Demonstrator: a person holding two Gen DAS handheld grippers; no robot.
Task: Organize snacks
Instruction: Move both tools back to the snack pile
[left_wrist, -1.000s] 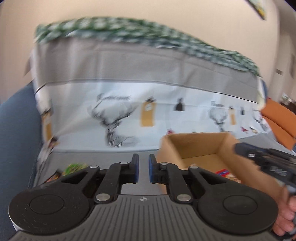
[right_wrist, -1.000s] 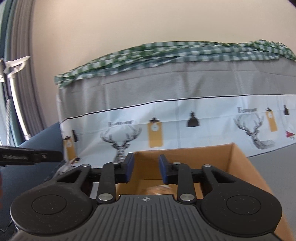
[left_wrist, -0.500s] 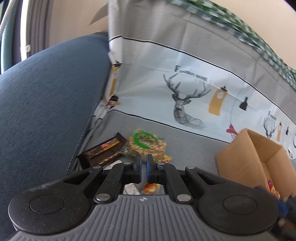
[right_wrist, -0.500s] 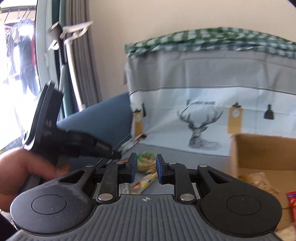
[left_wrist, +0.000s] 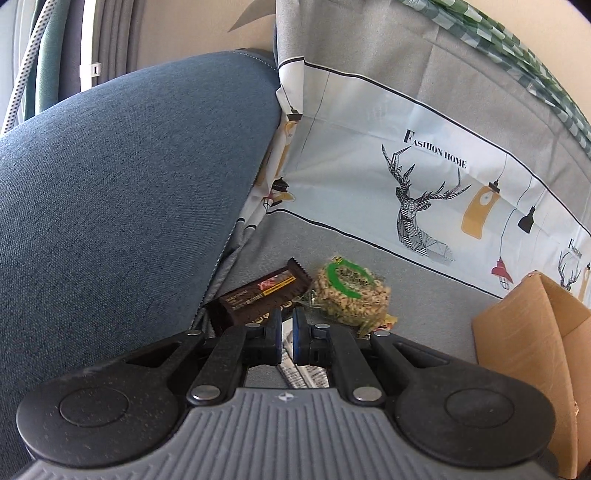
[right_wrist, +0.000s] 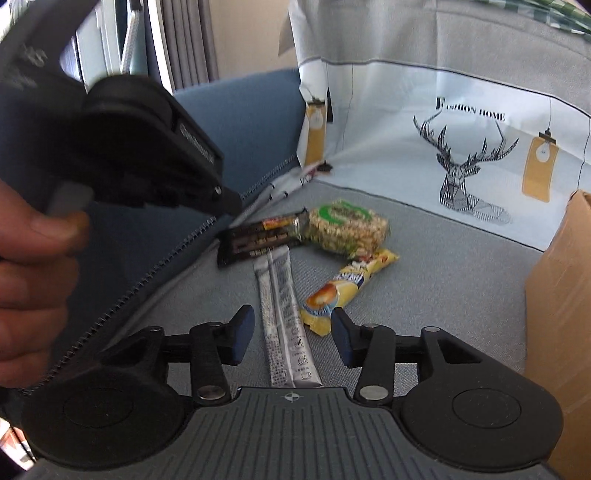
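On the grey seat cover (right_wrist: 424, 266): four snacks loose, none boxed in view.
Snacks: dark bar (right_wrist: 258, 238), puffed pack (right_wrist: 347, 225), yellow packet (right_wrist: 347, 291), silver sachets (right_wrist: 284, 317).
Cardboard box (left_wrist: 532, 354): beside them; contents hidden.
Left gripper (left_wrist: 285, 334): nearly clenched, holding nothing.
Right gripper (right_wrist: 291, 338): released, above the sachets.
Remaining: every visible snack, by my judgement.

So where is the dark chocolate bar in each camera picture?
Left wrist view: the chocolate bar lies low in the middle, just above the left gripper, beside the blue cushion.
Right wrist view: the chocolate bar is near the centre, left of the round nut snack.
Shared landmark: the deer print on the cloth behind, up and to the right of the bar in both.
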